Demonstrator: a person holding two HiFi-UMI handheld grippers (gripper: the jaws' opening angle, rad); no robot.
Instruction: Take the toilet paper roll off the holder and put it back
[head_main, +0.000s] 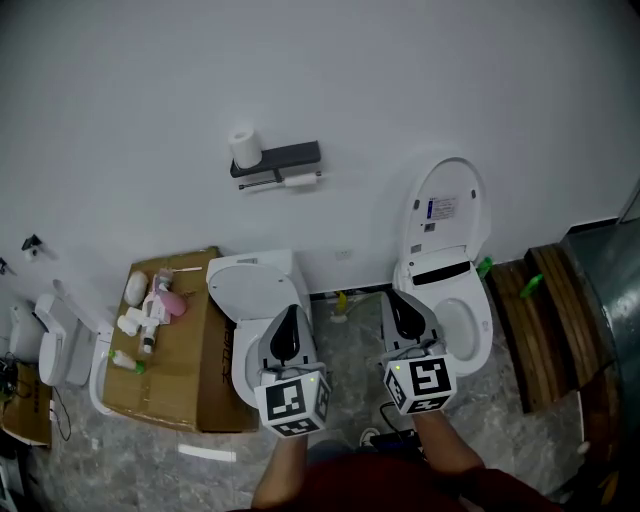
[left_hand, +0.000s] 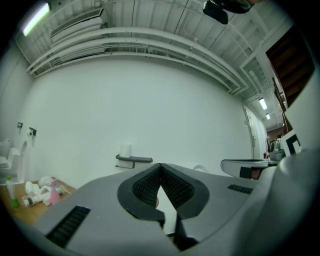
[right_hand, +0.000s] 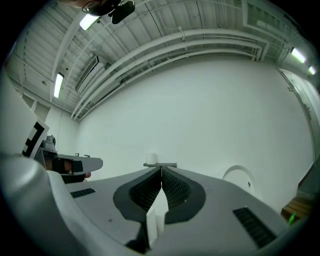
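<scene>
A white toilet paper roll (head_main: 245, 147) stands upright on the left end of a dark wall holder (head_main: 277, 164), with a second white roll (head_main: 299, 181) lying under the shelf. Both grippers hang low and well short of the wall. My left gripper (head_main: 288, 322) is shut, tips touching, nothing between them. My right gripper (head_main: 407, 313) is shut too and empty. In the left gripper view the roll (left_hand: 125, 150) and holder (left_hand: 134, 160) show far off above my left gripper (left_hand: 160, 165). The right gripper view shows the roll (right_hand: 151, 158) and holder (right_hand: 160, 164) just beyond my right gripper (right_hand: 161, 169).
A white toilet (head_main: 256, 300) stands below the left gripper; another with its lid up (head_main: 450, 260) is at the right. A cardboard box (head_main: 165, 350) at the left carries bottles and small items (head_main: 150, 305). Wooden planks (head_main: 540, 330) lie at the right.
</scene>
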